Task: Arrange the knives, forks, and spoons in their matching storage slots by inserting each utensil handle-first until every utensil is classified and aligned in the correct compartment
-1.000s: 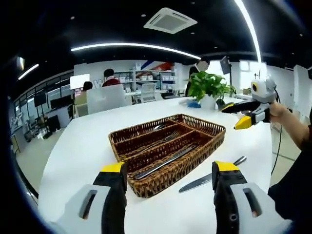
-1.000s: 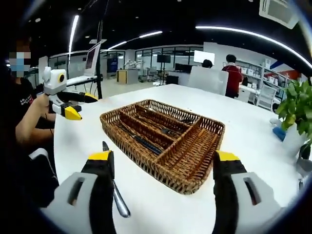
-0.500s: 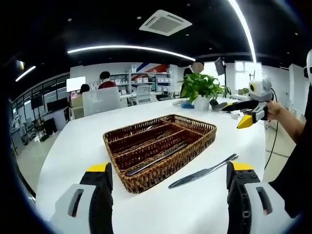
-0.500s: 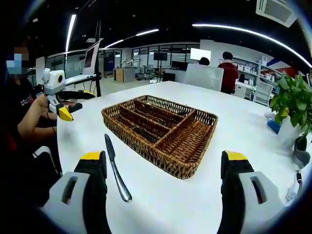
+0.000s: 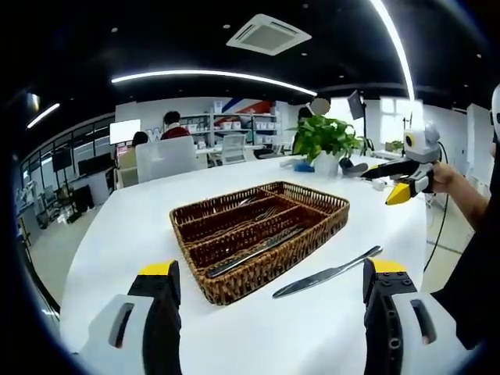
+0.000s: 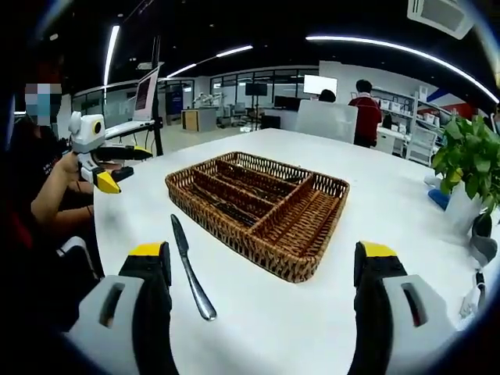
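Sitting mid-frame on the white surface point(image 5: 117, 234), the woven basket point(image 5: 262, 238) has long slots: I see a fork point(image 5: 266, 213) in one and a knife point(image 5: 254, 251) in the nearest. One more silver knife point(image 5: 326, 273) lies loose just beside it, at lower right of the left gripper view. My left tongs point(image 5: 269, 285) and right tongs point(image 6: 264, 269) gape wide, holding nothing.

baskets 1 point(image 6: 258, 209) — loose knives 1 point(image 6: 192, 269) — potted plants 1 point(image 5: 330, 141)
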The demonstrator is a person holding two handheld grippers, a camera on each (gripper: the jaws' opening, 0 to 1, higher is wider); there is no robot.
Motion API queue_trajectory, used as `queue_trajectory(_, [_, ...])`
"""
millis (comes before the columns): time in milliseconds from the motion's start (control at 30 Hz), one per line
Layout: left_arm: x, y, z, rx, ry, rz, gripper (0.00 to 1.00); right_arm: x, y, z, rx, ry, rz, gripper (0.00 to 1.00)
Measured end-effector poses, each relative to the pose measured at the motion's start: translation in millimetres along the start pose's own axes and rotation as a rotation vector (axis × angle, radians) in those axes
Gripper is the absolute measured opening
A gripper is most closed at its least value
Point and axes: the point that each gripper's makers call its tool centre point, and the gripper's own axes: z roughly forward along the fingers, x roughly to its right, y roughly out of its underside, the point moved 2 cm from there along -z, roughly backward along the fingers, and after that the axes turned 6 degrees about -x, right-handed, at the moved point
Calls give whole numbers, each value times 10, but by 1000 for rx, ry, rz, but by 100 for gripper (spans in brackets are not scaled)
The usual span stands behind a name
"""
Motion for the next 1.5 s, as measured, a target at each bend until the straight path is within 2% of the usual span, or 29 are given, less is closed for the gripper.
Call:
queue_trajectory(333, [85, -19, 21, -8, 19, 7, 99, -50, -17, 27, -11, -14, 3, 100])
queue_trajectory(467, [167, -11, 47, -27, 57, 32, 96, -53, 17, 38, -26, -10, 2, 100])
queue_trajectory(633, [285, 114, 137, -130, 98, 100, 96, -58, -2, 28, -17, -10, 2, 100])
queue_trajectory(700, [336, 124, 165, -153, 117, 124, 96, -67, 0, 30, -21, -12, -4, 100])
queue_trajectory(800, [375, 89, 194, -154, 131, 147, 94, -78, 2, 32, -23, -13, -8, 100])
queue_trajectory(833, [423, 81, 221, -176, 159, 169, 93, -85, 5, 32, -24, -13, -9, 100])
queue_trajectory(900, [454, 96, 251, -209, 174, 208, 91, -91, 9, 33, -26, -13, -11, 100])
queue_trajectory(1100, [601, 124, 358, -258, 247, 258, 83, -139, 42, 42, -45, -18, -28, 100])
queue_trajectory(1133, [637, 159, 382, -289, 274, 287, 81, -144, 48, 44, -49, -20, -29, 100])
queue_trajectory(1233, [659, 208, 446, -340, 300, 342, 73, -156, 69, 49, -60, -26, -38, 99])
queue_trajectory(1367, [669, 210, 523, -377, 328, 384, 65, -183, 106, 55, -75, -32, -46, 98])
queue_trajectory(1433, [703, 221, 552, -400, 375, 437, 63, -197, 128, 56, -83, -34, -47, 98])
queue_trajectory(1500, [691, 225, 583, -423, 394, 463, 60, -214, 145, 58, -89, -38, -48, 97])
